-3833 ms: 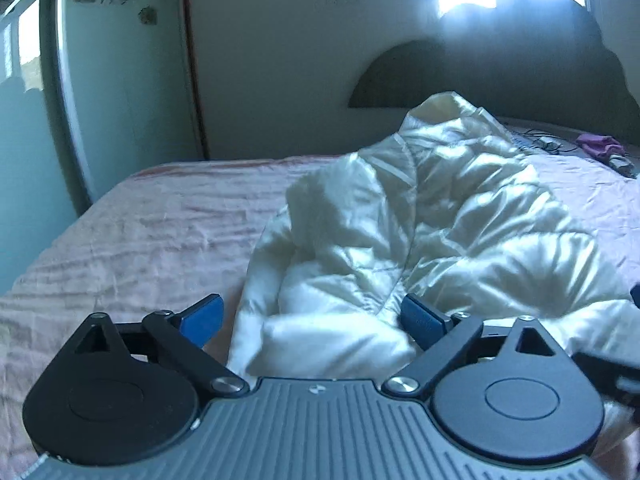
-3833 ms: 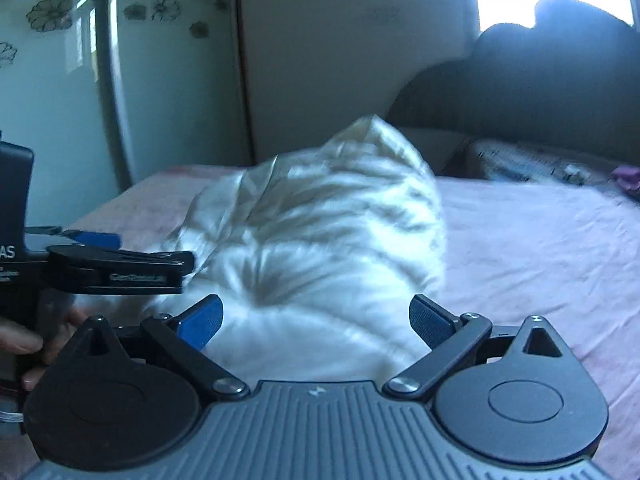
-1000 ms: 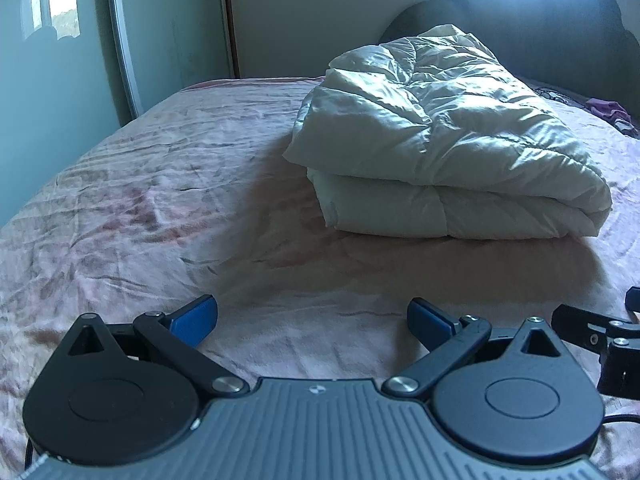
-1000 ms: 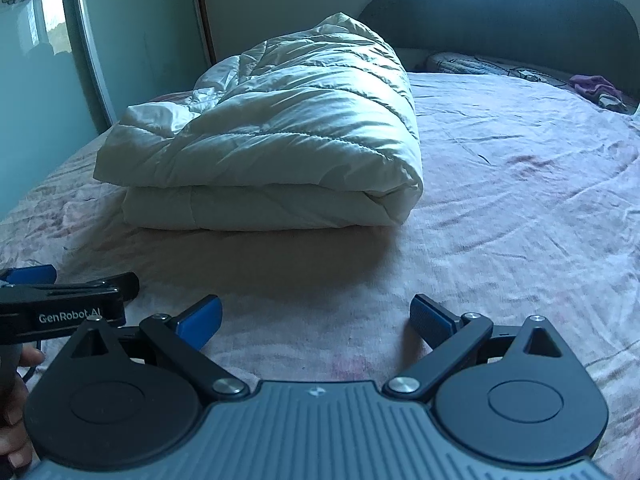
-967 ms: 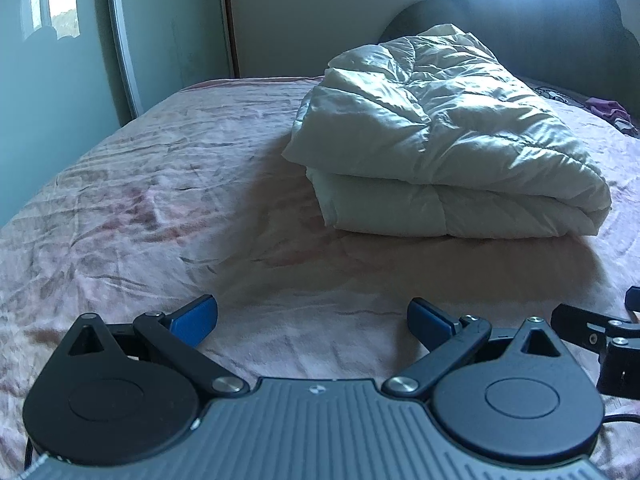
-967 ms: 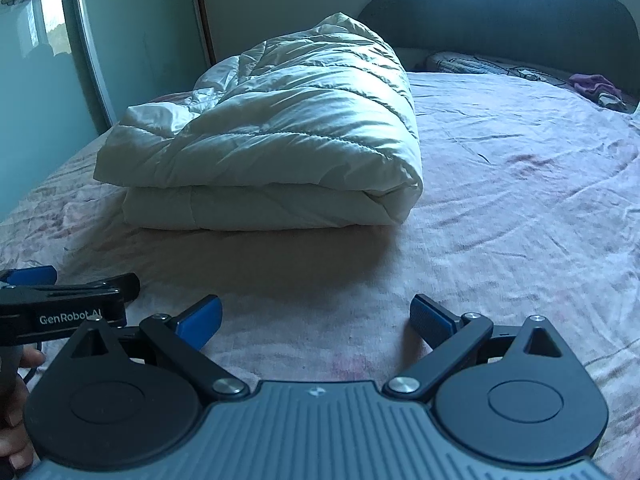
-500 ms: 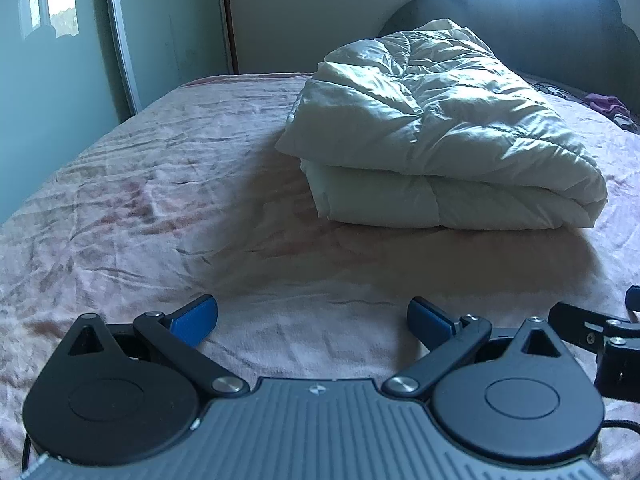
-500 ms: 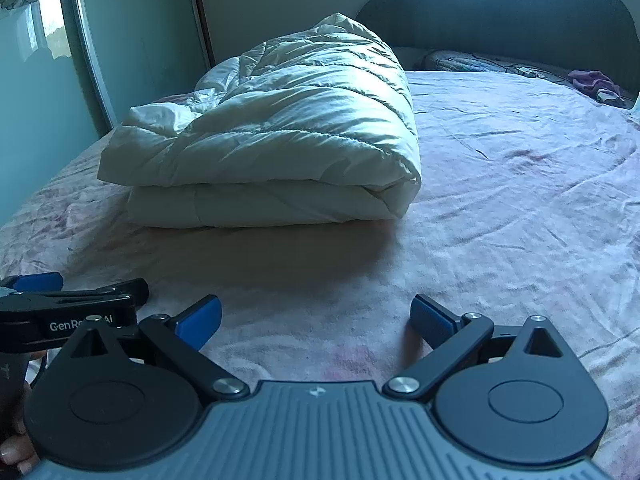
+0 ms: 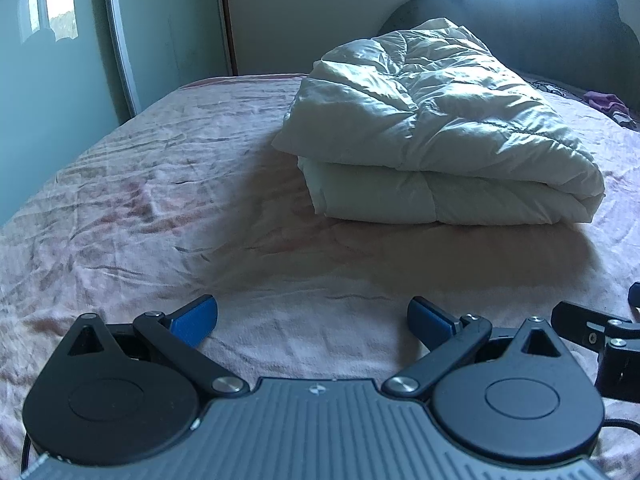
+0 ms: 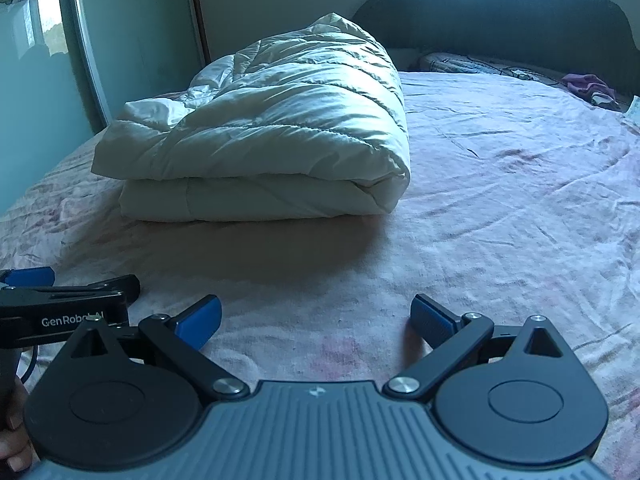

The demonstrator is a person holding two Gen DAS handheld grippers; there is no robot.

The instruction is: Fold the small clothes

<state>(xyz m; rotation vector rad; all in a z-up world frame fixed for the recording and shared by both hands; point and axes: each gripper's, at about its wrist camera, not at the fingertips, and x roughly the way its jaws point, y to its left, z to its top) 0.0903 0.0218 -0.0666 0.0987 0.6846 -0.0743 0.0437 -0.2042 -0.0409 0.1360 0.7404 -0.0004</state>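
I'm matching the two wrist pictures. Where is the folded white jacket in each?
Left wrist: jacket upper right of centre, on the pink bedspread.
Right wrist: jacket upper left of centre.
Shared landmark: purple cloth by the dark headboard.

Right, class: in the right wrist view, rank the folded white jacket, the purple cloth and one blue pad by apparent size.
1. Folded white jacket, clearly largest.
2–3. Purple cloth and blue pad: similar; the pad is far nearer, so unranked.
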